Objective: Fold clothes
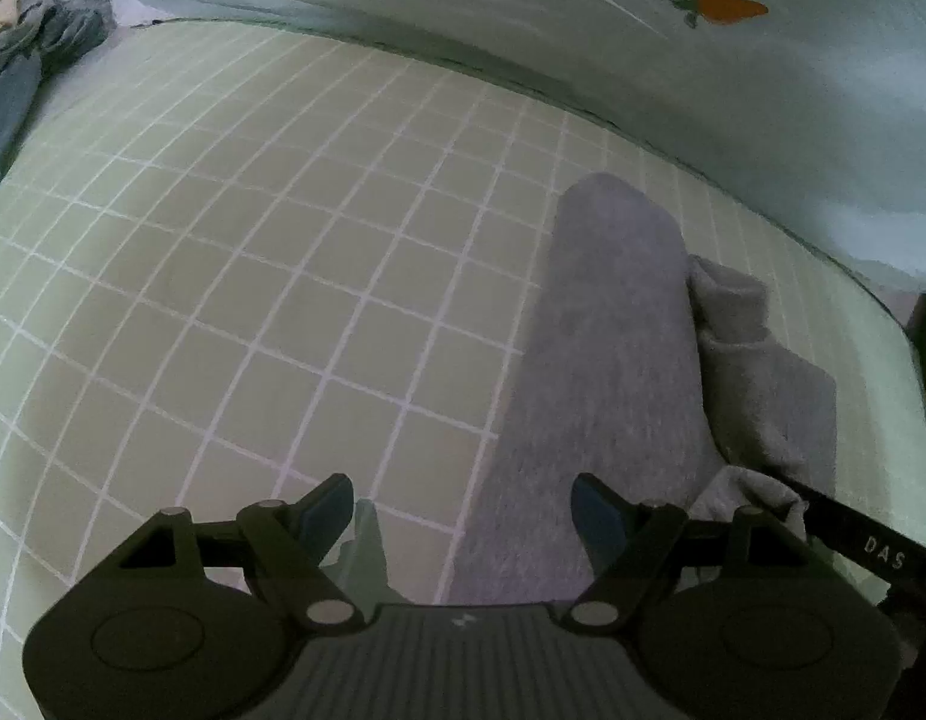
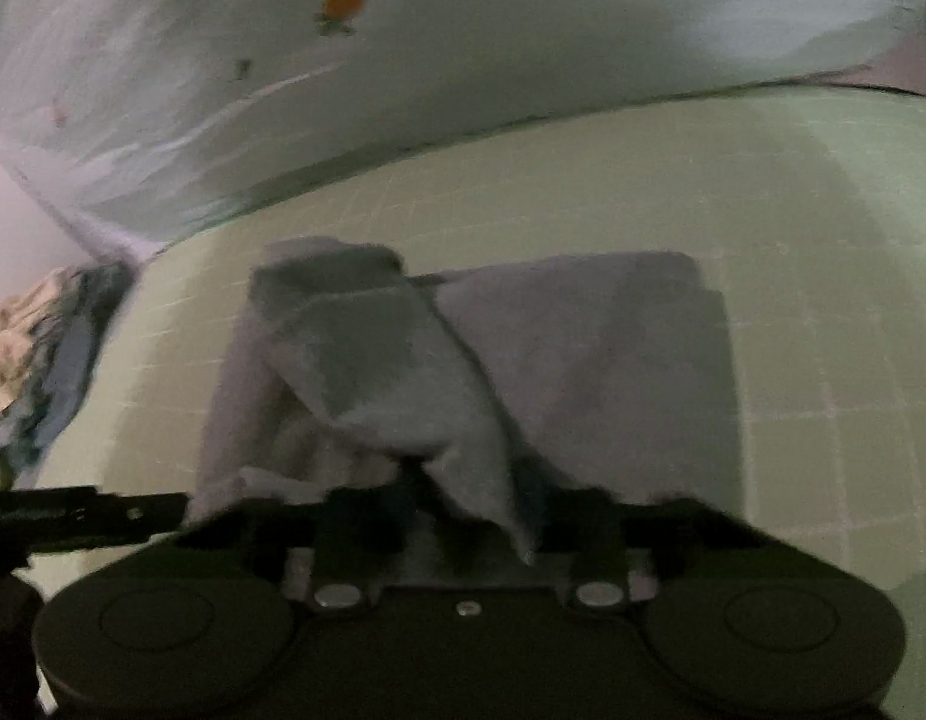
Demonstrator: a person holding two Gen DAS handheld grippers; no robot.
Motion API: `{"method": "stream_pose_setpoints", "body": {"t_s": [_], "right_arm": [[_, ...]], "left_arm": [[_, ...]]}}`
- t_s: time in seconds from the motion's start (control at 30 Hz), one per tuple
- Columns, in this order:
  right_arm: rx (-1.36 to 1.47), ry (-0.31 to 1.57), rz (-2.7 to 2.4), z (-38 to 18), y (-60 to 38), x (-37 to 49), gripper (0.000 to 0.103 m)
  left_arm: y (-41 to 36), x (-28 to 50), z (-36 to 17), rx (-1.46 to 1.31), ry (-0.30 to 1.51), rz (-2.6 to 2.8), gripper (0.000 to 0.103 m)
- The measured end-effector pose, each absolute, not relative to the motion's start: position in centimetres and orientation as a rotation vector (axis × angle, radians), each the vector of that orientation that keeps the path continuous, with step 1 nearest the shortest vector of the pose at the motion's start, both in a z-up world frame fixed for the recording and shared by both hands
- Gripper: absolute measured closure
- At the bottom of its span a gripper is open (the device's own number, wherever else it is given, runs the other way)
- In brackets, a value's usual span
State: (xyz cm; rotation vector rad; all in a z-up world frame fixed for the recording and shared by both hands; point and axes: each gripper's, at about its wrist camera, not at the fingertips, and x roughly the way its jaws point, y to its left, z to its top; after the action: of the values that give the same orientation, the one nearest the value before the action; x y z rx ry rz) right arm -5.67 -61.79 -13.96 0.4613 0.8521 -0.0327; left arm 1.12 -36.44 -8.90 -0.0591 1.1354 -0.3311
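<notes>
A grey cloth (image 1: pixel 619 348) lies partly folded on a green checked bedsheet (image 1: pixel 253 276). My left gripper (image 1: pixel 463 516) is open and empty, low over the sheet at the cloth's left edge. In the right wrist view, my right gripper (image 2: pixel 469 510) is shut on a corner of the grey cloth (image 2: pixel 589 372) and lifts a flap of it over the flat part. Its fingers are mostly hidden by the fabric. The right gripper's dark body (image 1: pixel 853 534) also shows at the right edge of the left wrist view.
A pale quilt with a carrot print (image 1: pixel 727 7) is bunched along the far side of the bed. A pile of other clothes (image 1: pixel 19 60) lies at the far left, also seen in the right wrist view (image 2: pixel 37 360).
</notes>
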Motion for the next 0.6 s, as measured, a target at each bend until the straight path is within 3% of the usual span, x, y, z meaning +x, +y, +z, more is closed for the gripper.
{"method": "stream_pose_setpoints", "body": {"t_s": [0.23,0.3,0.4,0.53,0.6], "right_arm": [[0.735,0.671,-0.17,-12.6,-68.1,-9.5,0.092],[0.74,0.744,-0.262,-13.6,-69.0,-9.8,0.071],[0.779,0.766,-0.293,-14.2,-68.3,-10.5,0.053],[0.771,0.782,-0.303,-13.9,-66.5,-10.4,0.041],[0.745,0.796,-0.322,-13.4,-65.8,-9.9,0.029]], "left_arm": [[-37.2,1.3,-8.3,-0.039,1.126,-0.388,0.023],[-38.0,1.5,-8.6,-0.024,1.133,-0.401,0.022],[-39.0,1.6,-8.8,-0.005,1.134,-0.407,0.022],[-39.0,1.5,-8.8,0.003,1.132,-0.406,0.022],[-39.1,1.5,-8.8,0.012,1.129,-0.407,0.022]]}}
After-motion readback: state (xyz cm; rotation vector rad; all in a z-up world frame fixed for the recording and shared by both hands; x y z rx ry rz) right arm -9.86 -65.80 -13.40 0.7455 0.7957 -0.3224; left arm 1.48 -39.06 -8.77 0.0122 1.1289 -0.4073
